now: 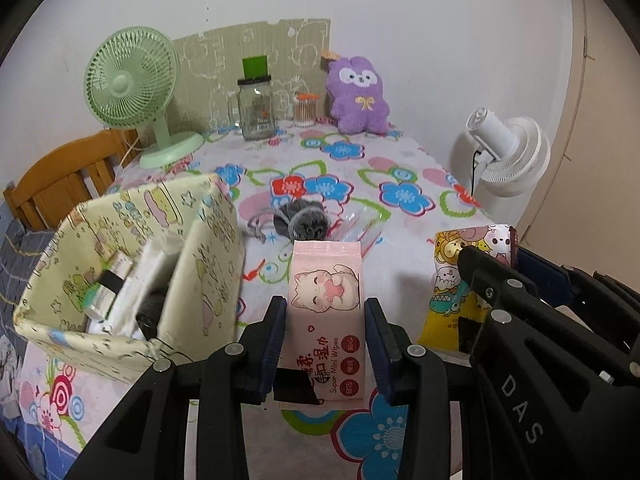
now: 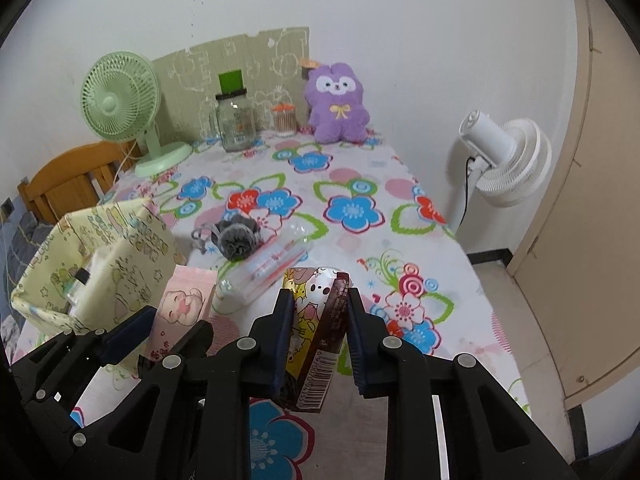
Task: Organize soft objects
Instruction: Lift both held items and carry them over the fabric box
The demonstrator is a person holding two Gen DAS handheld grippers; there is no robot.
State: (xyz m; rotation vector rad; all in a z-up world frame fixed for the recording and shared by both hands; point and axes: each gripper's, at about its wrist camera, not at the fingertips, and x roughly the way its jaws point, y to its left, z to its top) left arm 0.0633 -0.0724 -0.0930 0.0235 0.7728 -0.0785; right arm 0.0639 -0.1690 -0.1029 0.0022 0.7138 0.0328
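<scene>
Wipes pack [image 1: 326,316], pink with a cat printed on it, hangs above the near edge of the bench [image 1: 400,160], pinched across its width by the left tongs [image 1: 325,344]; just beside it, toward the right edge, the right tongs [image 2: 318,340] are clamped narrowly on a yellow cartoon pack [image 2: 316,320], which looks squashed and tilted between the pads. Both packs are soft and slick, so I judge the main risk to be one of them sliding out or buckling while it is carried, the yellow one more so, since it sits skewed in the grip. The fabric basket [image 1: 132,264] at the near left corner is already partly filled and its walls sag, so a pack pushed in carelessly could catch the rim or tip it off the edge. The two tongs are close together and could knock each other on the way over. Both point forward and steeply downward, side by side, clear of the cloth.
</scene>
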